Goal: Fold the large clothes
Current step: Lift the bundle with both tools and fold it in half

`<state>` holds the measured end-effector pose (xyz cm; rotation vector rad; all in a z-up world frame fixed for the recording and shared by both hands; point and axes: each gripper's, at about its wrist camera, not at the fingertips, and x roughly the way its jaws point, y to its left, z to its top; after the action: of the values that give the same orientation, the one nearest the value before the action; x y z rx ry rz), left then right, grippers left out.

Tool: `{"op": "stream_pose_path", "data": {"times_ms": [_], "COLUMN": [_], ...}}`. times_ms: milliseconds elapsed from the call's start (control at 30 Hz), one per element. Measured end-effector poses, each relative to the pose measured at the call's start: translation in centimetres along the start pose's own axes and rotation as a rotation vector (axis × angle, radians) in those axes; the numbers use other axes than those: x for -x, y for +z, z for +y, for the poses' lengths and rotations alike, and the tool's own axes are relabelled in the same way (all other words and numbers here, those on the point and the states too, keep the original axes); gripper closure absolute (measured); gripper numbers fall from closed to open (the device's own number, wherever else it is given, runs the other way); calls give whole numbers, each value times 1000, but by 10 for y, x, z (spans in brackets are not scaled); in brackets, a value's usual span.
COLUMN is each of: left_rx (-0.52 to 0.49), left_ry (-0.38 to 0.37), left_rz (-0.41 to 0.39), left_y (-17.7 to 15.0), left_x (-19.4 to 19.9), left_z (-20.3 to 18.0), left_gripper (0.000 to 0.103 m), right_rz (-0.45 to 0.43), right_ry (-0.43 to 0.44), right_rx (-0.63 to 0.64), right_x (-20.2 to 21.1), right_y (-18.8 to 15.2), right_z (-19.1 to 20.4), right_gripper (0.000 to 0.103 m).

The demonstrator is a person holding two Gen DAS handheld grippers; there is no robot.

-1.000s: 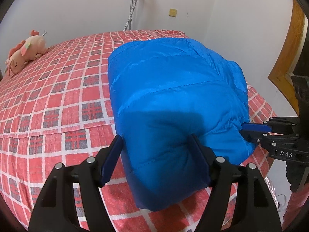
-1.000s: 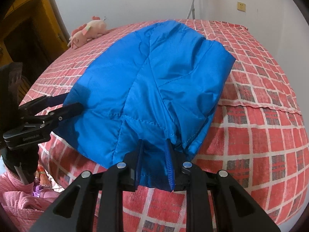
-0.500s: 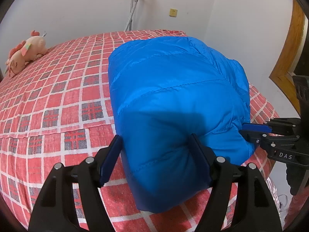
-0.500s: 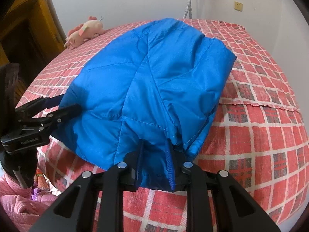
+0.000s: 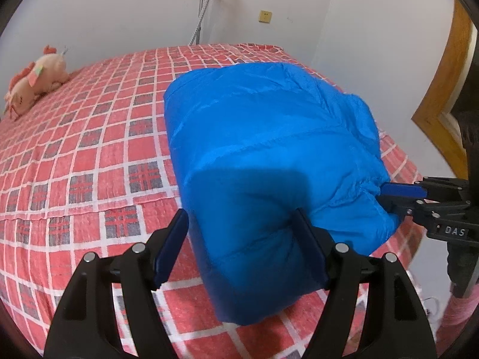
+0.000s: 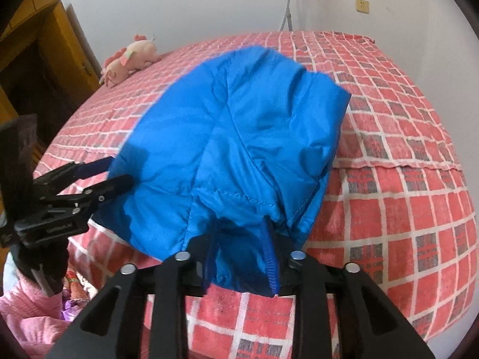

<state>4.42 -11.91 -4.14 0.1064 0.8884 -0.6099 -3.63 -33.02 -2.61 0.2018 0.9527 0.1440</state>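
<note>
A folded padded jacket (image 5: 269, 161) lies on the bed (image 5: 89, 155) near its front edge, a gripper at either front corner — the left gripper (image 5: 239, 248) straddling one, the right gripper (image 6: 239, 251) opening around the hem at the other. A plush toy (image 5: 33, 80) rests far back on the bed — beside the wall (image 5: 119, 9).

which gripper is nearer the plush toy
Left. The left gripper straddles the jacket corner on the plush toy's side; the right gripper, jaws opening around the hem, is at the far corner.
</note>
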Motion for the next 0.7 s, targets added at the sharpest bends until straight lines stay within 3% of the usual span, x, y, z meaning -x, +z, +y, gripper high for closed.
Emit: {"op": "stream_pose_path", "data": {"times_ms": [33,67,100,133,200,367,467,600,700], "left_rx": [4,2,3,10,18,32,55,103,157], "left_ry": [-1,-1,-3,-6,-17,-45,-134,-247,-354], "left_rz": [2,7,14,22,51,118,157,198,237], "left_y": [4,10,13,17,27,47,55,55,53], "left_x": [2,5,5,5,2,-20,-38,-59,-80], "left_z": [5,11,16,21,32,49,55,61,66], "left_gripper": [31,30,25,23,22,17,13,6,4], "right_rz": [-5,-6,-7,-21,-26,65,146,219,249], "right_ry": [17,16,-14,-64,-100,-7,61,155,248], "right_rx": [-4,-6,-2,3,0,-73,-124,-161,-196], "right_x": [5,8,12,16,19,-1,-28,-61,-81], "right_y": [3,6,9,13,20,39,47,47,45], "right_z": [-1,-1,-2,-5,-11,-39,-53,-63,-69], "right_gripper": [55,44,29,26,24,19,17,4,4]}}
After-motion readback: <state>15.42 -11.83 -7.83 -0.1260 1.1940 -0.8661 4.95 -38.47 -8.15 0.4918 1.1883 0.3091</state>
